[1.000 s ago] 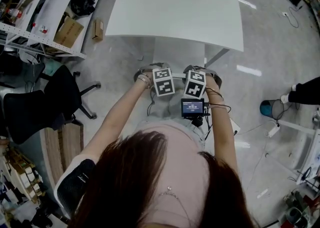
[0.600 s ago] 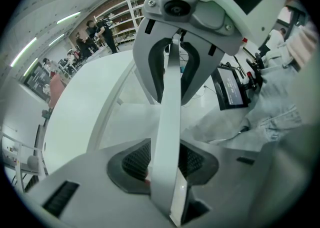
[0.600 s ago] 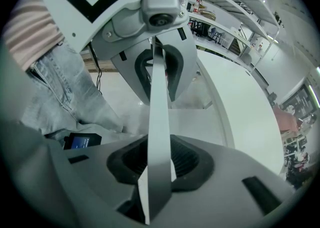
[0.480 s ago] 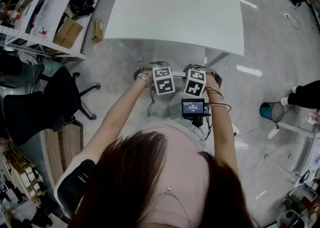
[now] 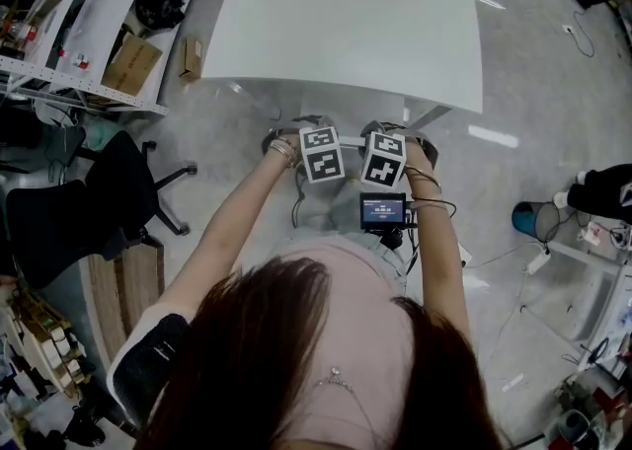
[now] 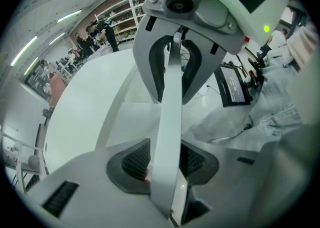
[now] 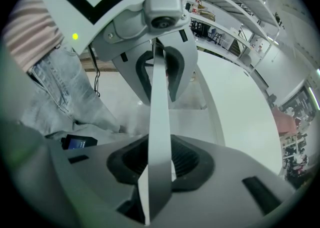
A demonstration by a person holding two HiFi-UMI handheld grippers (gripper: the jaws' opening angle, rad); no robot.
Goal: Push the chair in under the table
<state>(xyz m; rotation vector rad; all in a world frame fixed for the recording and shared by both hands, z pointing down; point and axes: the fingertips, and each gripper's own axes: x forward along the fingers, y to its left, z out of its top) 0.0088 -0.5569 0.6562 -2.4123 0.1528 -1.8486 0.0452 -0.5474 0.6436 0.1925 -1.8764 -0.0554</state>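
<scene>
1. Gripping the chair (image 6: 169,92) by its thin white top rail (image 7: 157,97): left gripper (image 6: 165,164) and right gripper (image 7: 159,164) are each closed narrow on it, dark pads on both sides of the rail, at centre-bottom of each gripper view.
2. To do the push well, I think both grips must be firm and level, with equal force from both, so the chair goes straight and does not twist. No lifting.
3. Chair stands btw the person and the table (image 5: 346,24), at centre of the head view, mostly hidden under the hands and marker cubes (image 5: 323,154). It seems only at the table's near edge, so prob. some way is left.
4. Watch the white panel (image 5: 351,103) under that edge; the chair may bump it.
5. Gripper views show the pads on the rail, and each shows the other gripper on the same rail. Head view hides the jaws, but gives the whole table top and a black office chair (image 5: 99,191) at left, well apart.
</scene>
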